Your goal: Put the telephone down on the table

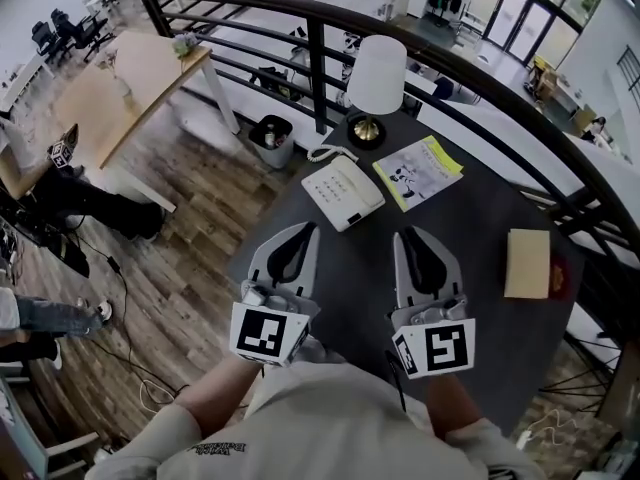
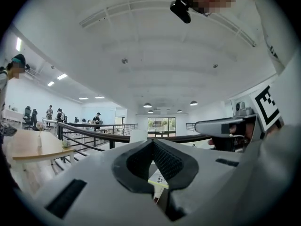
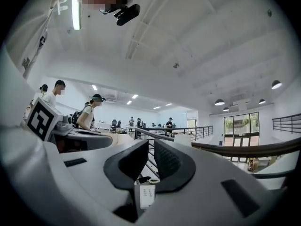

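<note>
Item: telephone (image 1: 343,192), white, lying flat on the dark round tabletop (image 1: 470,218), near its far-left rim.
Cord: coiled cord (image 1: 325,153) curling out of the telephone's far end, close to the rim; whether it is hanging over I cannot tell.
Neighbours: yellow-edged booklet (image 1: 418,171) lying just beside it on the right; lamp (image 1: 377,73) with a white shade standing just behind it; tan block (image 1: 527,263) sitting well apart at the right.
Left claw (image 1: 306,230): pads meeting at the tips, carrying nothing, hovering above the tabletop short of the telephone and not touching it.
Right claw (image 1: 408,236): pads drawn almost together with only a thin slit showing, nothing between them, also hanging clear of the telephone.
Task standing: by the look of it, the telephone is already resting on the tabletop and nothing is gripping it.
Risk, rim: the telephone is sitting close to the edge, so a knock from the left claw could be pushing it toward the floor.
Risk, cord: a claw passing low could be snagging the coil and dragging the set.
Risk, lamp: a shove forward could be driving the telephone into the lamp's base.
</note>
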Available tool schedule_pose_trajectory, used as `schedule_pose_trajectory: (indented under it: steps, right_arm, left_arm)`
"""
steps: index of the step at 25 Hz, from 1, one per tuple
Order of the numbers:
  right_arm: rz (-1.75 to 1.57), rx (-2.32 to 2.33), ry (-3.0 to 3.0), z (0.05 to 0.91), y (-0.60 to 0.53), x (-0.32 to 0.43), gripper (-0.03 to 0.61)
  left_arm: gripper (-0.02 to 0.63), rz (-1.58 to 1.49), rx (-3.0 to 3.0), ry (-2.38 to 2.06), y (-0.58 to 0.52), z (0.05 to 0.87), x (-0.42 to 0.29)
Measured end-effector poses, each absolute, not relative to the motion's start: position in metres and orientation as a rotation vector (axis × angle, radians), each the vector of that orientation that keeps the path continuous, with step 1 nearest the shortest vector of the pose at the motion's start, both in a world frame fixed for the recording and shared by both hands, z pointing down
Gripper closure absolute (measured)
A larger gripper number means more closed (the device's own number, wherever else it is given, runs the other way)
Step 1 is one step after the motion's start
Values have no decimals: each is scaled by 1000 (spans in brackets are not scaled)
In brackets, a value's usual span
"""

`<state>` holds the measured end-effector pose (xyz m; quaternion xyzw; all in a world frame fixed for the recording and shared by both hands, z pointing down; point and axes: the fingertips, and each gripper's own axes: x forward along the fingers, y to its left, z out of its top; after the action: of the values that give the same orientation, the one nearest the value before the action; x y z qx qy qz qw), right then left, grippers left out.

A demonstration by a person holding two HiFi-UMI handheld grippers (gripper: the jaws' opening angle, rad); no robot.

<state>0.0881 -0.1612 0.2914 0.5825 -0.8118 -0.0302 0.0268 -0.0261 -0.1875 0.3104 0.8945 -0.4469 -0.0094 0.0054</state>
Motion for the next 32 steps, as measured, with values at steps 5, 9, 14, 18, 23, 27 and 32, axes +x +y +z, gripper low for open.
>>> schedule_pose_trajectory:
  steps: [5,9,14,18,23,27,32]
  right_arm:
    - [-54,1768,-2496,308,-148,81,549]
    - [-29,1740,-2494,317,-141,74,554]
    - [-14,1738,-2476,322,-141,74,575]
    - [-22,1735,-2468,322,-141,74,575]
    - [-23,1734,-2472,320,-140,71,575]
    - [-27,1732,-2470,319,-141,69,575]
    - [-11,1763,-2493,315,-142,71,577]
  left_arm:
    - [609,14,2811,-1399,-172,316,-28]
    - [609,58,2800,-1389,-166,334,-29]
    - [609,94,2786,-1362,-161,345,-27]
    - [609,109,2789,-1345,-161,346,-25]
    - [609,111,2780,-1340,-161,347,-27]
    - [609,123,2788,-1335,-162,349,-27]
    - [609,134,2780,-1317,-163,351,-27]
